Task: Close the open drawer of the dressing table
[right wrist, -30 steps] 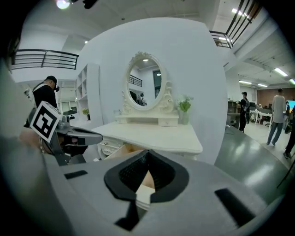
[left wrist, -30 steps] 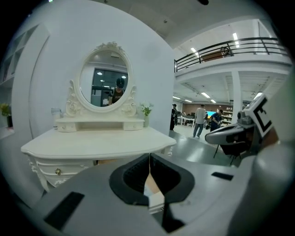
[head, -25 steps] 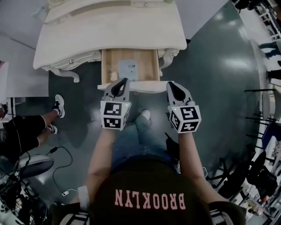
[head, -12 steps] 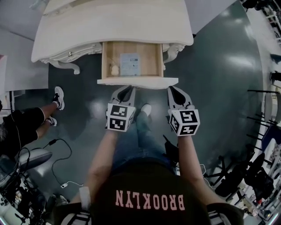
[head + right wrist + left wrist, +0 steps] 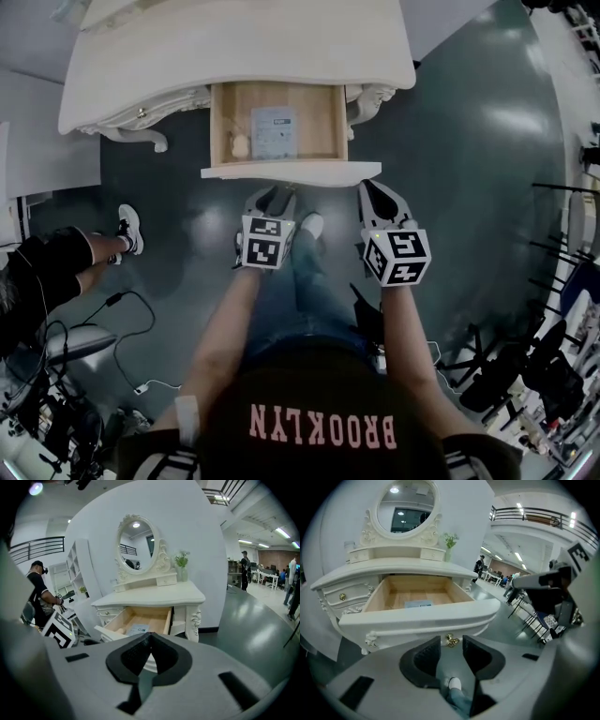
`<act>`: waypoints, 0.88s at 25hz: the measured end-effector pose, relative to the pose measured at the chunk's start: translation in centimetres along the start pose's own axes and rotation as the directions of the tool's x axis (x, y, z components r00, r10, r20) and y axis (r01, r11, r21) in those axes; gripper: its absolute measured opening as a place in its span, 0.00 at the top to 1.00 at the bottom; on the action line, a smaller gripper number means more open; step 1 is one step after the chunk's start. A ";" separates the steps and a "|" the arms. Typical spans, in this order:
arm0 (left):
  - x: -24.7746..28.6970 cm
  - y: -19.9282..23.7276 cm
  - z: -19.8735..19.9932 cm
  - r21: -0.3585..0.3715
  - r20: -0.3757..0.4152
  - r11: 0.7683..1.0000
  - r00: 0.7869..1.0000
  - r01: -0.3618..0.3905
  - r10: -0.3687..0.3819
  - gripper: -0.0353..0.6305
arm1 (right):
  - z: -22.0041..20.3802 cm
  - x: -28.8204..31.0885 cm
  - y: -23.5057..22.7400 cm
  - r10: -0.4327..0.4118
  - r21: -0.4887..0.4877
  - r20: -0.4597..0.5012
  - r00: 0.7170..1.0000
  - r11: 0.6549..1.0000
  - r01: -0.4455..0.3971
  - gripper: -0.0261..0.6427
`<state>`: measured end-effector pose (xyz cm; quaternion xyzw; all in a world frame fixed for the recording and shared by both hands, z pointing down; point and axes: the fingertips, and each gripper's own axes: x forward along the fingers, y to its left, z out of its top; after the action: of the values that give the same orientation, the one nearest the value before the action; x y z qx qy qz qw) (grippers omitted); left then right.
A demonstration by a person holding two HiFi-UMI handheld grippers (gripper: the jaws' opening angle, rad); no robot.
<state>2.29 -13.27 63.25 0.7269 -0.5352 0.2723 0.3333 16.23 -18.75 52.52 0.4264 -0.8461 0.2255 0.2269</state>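
Note:
The cream dressing table stands ahead with its middle drawer pulled out. The wooden inside holds a pale card and a small beige object. My left gripper hangs just below the drawer front. Its jaws are opening, with nothing pressed between them. The drawer's gold knob shows in the gap past the fingertips of the left gripper. My right gripper is shut and empty, below the drawer front's right end. In its own view the right gripper points at the open drawer.
Another person sits at the left, sneakers on the dark floor, cables nearby. Chairs and stands crowd the right edge. My own shoe is under the grippers. An oval mirror and a small plant top the table.
The left gripper has dropped from in front of the drawer front to below it, and its jaws went from shut to apart. The right gripper sank slightly and stayed shut.

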 end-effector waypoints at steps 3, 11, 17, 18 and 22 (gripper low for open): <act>1.0 0.1 -0.7 -0.011 -0.038 1.000 0.999 -0.001 0.001 0.74 | 0.6 0.3 -0.3 0.006 0.006 0.006 1.000 1.000 -0.006 0.97; 2.9 -0.2 -1.0 0.017 -0.078 1.000 0.997 -0.009 0.011 0.74 | 1.6 0.9 -0.7 0.026 -0.003 0.005 1.000 1.000 -0.026 0.97; 3.4 -0.4 -1.6 0.009 -0.120 1.000 0.992 -0.028 0.028 0.76 | 2.8 1.3 -1.1 0.053 -0.029 0.019 0.998 0.998 -0.053 0.97; 3.3 -0.4 -1.6 0.005 -0.124 1.000 0.992 -0.027 0.028 0.76 | 3.0 1.3 -1.2 0.057 -0.034 0.020 0.998 0.998 -0.057 0.97; 3.5 -0.3 -1.4 0.010 -0.119 1.000 0.992 -0.028 0.029 0.77 | 3.6 1.4 -1.3 0.074 -0.051 0.024 0.997 0.996 -0.073 0.97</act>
<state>3.52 -14.18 66.72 0.7029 -0.5236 0.3222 0.3577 15.86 -22.34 50.71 0.3922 -0.8693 0.2069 0.2182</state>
